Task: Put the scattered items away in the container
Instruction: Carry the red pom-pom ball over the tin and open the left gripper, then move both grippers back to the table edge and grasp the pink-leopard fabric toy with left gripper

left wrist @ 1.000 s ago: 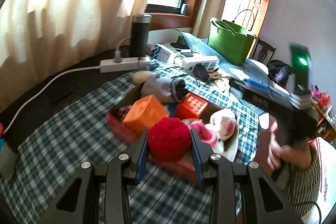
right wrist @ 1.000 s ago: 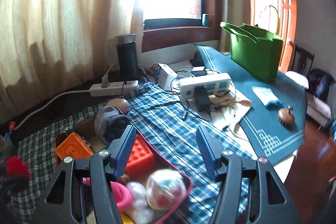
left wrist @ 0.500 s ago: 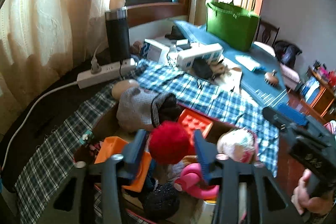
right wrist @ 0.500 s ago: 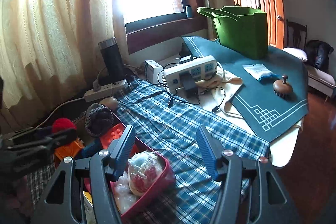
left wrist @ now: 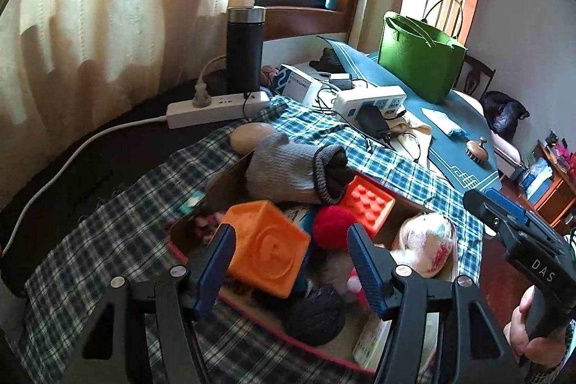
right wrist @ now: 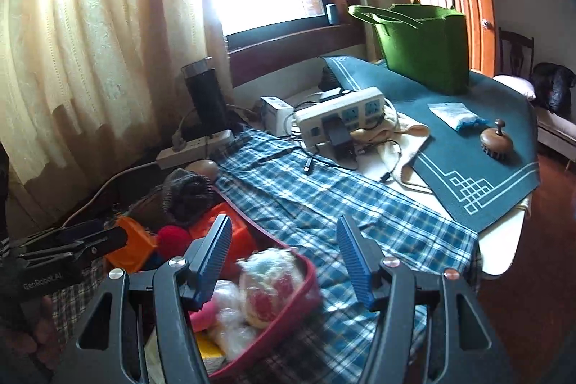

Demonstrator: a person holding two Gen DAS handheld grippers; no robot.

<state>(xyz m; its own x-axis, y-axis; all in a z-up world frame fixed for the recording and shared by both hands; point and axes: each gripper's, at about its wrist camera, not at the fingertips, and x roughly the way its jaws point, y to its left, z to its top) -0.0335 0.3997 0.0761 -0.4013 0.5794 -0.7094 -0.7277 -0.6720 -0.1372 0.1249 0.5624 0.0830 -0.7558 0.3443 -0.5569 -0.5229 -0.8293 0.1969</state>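
Note:
A red-rimmed container (left wrist: 252, 310) sits on the plaid cloth, packed with toys. In it lie a red pom-pom ball (left wrist: 333, 227), an orange cube (left wrist: 268, 258), an orange studded block (left wrist: 365, 204), a grey knit sock (left wrist: 291, 168), a dark yarn ball (left wrist: 316, 315) and a white plush (left wrist: 424, 242). My left gripper (left wrist: 289, 267) is open and empty just above the cube, the red ball lying loose past its fingers. My right gripper (right wrist: 282, 261) is open and empty over the container's right rim (right wrist: 288, 308); the red ball (right wrist: 172, 240) shows there too.
A white power strip (left wrist: 216, 108) and black tumbler (left wrist: 244, 49) stand behind the container. A second power strip (right wrist: 338, 114) with cables, a green felt bag (right wrist: 424, 56), a wooden brush (right wrist: 496, 141) and a teal mat (right wrist: 468, 150) lie to the right. A beige egg-shaped object (left wrist: 252, 135) rests by the sock.
My left gripper carried the red ball over the container, opened and let it go; the ball now lies among the toys. The right gripper stayed open and shifted slightly.

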